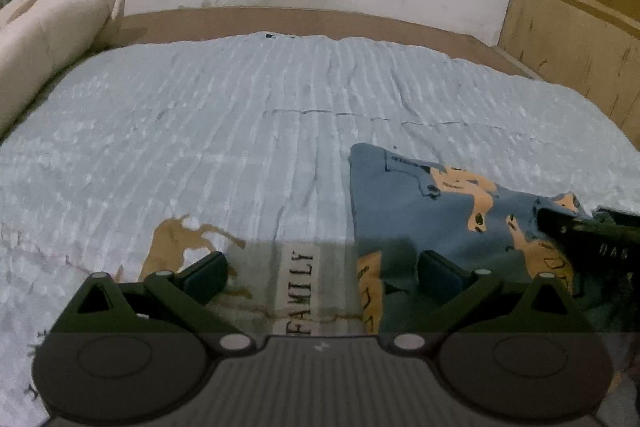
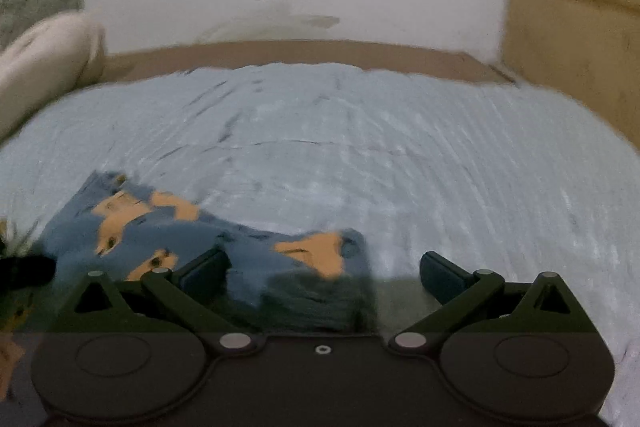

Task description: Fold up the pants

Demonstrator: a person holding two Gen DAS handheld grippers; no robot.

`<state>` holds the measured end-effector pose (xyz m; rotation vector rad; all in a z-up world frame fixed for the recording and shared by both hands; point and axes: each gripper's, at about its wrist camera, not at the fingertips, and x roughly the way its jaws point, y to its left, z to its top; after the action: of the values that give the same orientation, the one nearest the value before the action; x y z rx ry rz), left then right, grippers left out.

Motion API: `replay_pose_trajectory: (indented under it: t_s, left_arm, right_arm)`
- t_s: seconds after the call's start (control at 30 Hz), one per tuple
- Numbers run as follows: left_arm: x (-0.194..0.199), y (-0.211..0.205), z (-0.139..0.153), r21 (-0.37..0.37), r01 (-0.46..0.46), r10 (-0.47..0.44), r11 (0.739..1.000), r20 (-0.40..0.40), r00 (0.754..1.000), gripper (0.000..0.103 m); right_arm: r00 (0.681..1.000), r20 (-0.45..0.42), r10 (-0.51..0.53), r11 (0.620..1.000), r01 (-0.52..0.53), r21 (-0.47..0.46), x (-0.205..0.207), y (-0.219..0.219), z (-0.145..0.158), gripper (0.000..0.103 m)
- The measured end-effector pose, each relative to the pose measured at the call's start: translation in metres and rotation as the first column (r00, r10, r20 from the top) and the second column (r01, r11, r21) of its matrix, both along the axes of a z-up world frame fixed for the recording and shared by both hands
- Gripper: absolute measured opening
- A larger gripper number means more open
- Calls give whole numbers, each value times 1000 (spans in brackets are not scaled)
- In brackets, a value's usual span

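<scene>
Hovering over folded pants [image 2: 224,259] on bedspread [image 1: 200,131]: left gripper [image 1: 322,273] and right gripper [image 2: 324,273] both gaping wide, gripping nothing; pants at 3 o'clock of left.

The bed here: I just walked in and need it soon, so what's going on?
A person with a gripper in each hand is folding blue pants with an orange print on the bed's light blue cover. The left gripper and the right gripper both stand open over the pants, holding nothing.
</scene>
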<state>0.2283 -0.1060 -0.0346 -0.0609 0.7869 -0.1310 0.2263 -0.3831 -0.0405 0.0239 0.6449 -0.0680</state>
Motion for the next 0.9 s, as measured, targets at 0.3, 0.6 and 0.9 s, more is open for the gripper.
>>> replay_pose_trajectory:
  t_s: [0.3, 0.6, 0.9]
  left_arm:
    - [-42, 5, 5, -24, -11, 12, 1000, 14, 1000, 102]
    - [-78, -1, 6, -31, -17, 18, 999, 28, 999, 102]
    - [-91, 0, 4, -31, -22, 23, 999, 40, 999, 102]
  right_arm:
    - [996, 60, -71, 987, 62, 146, -47, -25, 1, 102]
    - [991, 127, -48, 997, 40, 66, -122, 3, -6, 102]
    - [981, 187, -58, 997, 46, 66, -148, 4, -16, 102]
